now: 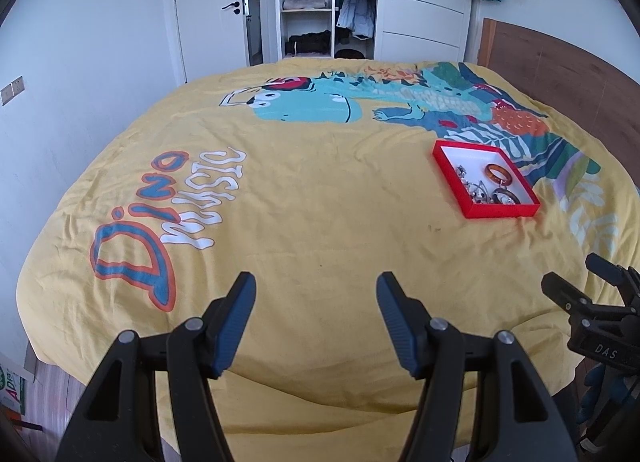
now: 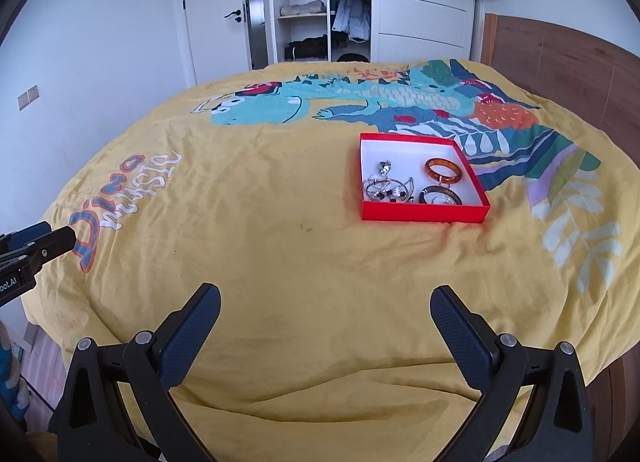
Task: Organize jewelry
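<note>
Two grippers hang over the near edge of a bed with a yellow cover (image 2: 280, 262), the left gripper (image 1: 316, 294) and the right gripper (image 2: 325, 308) both with fingers spread wide and nothing between them. Farther off, toward the right, a red box (image 2: 424, 216) lies on the cover, holding an orange bangle (image 2: 443, 171), a dark bangle (image 2: 440, 195) and a tangle of silver jewelry (image 2: 386, 186). Beyond the bed stands an open wardrobe (image 2: 320, 2).

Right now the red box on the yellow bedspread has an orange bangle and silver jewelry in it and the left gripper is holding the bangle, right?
Not quite. The orange bangle lies in the red box, as the right wrist view shows. The left gripper is open and empty. The rest is correct.
</note>
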